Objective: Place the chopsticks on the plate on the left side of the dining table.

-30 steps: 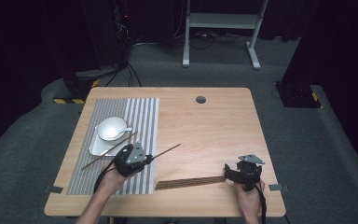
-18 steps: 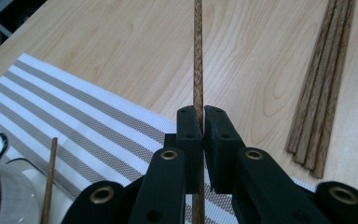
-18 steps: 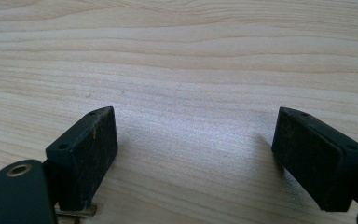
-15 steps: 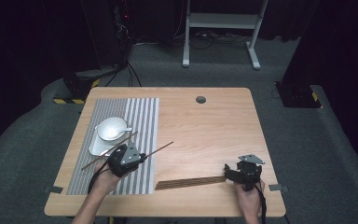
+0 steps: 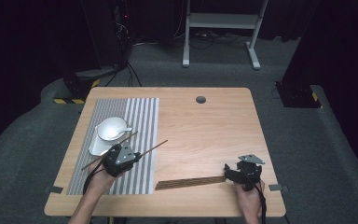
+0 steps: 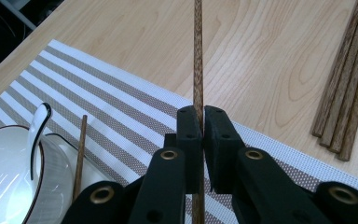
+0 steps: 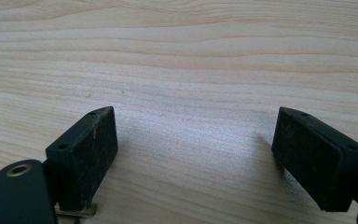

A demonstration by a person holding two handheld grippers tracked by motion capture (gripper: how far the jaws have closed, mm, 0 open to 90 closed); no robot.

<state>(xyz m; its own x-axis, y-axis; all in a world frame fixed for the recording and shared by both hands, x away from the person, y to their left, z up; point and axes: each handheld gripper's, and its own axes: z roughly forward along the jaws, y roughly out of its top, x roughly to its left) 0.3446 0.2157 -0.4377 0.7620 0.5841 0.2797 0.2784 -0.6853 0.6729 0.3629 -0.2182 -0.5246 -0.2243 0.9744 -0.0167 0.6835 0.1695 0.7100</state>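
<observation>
- Dark floor and black stands ring a wooden table (image 5: 205, 126), with a striped mat (image 5: 140, 116) on its left half.
- Left gripper (image 6: 201, 116) has its jaws pressed together on one chopstick (image 6: 198, 56), pinching it partway along its length, so both ends stick out unsupported over the mat's right edge.
- Risk: the grip is thin and the stick is smooth; any twist of the hand may let it pivot or slide out between the pads.
- A second chopstick (image 5: 109, 150) lies slanted beside the bowl (image 5: 111, 128), which sits on a plate (image 5: 95, 146) with a spoon (image 6: 38, 135) in it. Swinging the held stick down carelessly could knock that loose stick, or tip the spoon.
- Laying the two unevenly would leave the pair crossed or splayed.
- Right gripper (image 7: 196, 140) sits with jaws spread wide over bare wood, holding nothing, next to the right end of the chopstick bundle (image 5: 191, 182) near the front edge.
- A nudge there could scatter the bundle or roll sticks off the table.
</observation>
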